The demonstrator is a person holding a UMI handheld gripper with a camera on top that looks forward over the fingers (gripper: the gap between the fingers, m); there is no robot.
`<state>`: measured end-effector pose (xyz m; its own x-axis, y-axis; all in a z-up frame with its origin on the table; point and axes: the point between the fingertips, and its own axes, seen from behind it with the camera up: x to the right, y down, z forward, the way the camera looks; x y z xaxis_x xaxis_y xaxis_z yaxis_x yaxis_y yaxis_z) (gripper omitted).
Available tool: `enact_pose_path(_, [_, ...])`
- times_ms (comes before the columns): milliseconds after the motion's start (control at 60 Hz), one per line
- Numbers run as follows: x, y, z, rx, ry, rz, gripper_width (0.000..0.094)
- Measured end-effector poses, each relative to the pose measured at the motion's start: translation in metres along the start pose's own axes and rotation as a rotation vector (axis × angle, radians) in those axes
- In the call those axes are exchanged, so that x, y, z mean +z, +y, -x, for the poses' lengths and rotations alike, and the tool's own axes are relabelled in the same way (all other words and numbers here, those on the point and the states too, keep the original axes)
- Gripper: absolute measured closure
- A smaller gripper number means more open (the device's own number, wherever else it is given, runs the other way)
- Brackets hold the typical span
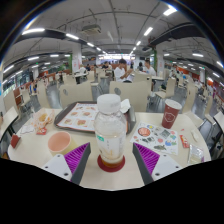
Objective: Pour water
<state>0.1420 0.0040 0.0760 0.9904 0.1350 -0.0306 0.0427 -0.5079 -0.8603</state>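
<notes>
Cafeteria table (140, 112), clear bottle (111, 130) upright between claw (111, 165) fingers.

Table (30, 152) (cluttered): bottle (111, 128), cup (171, 113), tray (78, 116)

A clear plastic bottle (110, 128) stands upright between the gripper (111, 160) jaws, pink pads flanking it, on a pale counter (60, 155); a paper cup (171, 112) stands toward its right edge, a tray (78, 116) behind
</notes>
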Motion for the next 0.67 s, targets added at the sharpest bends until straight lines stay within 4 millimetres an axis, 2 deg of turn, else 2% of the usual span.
enact_pose_path(133, [-0.073,0.004,-0.002,-0.018,0.041,0.074,0.0089])
enact_pose_path(217, [-0.118,0.011,0.007,-0.020,0.056,0.112,0.0089])
enact_pose_path(333, [-0.168,0.015,0.019,-0.005,0.077,0.142,0.0091])
enact_pose_path(500, [-0.210,0.013,0.032,0.002,0.114,0.143,0.0090])
enact_pose_path(667, [-0.227,0.010,0.042,0.005,0.126,0.138,0.0087])
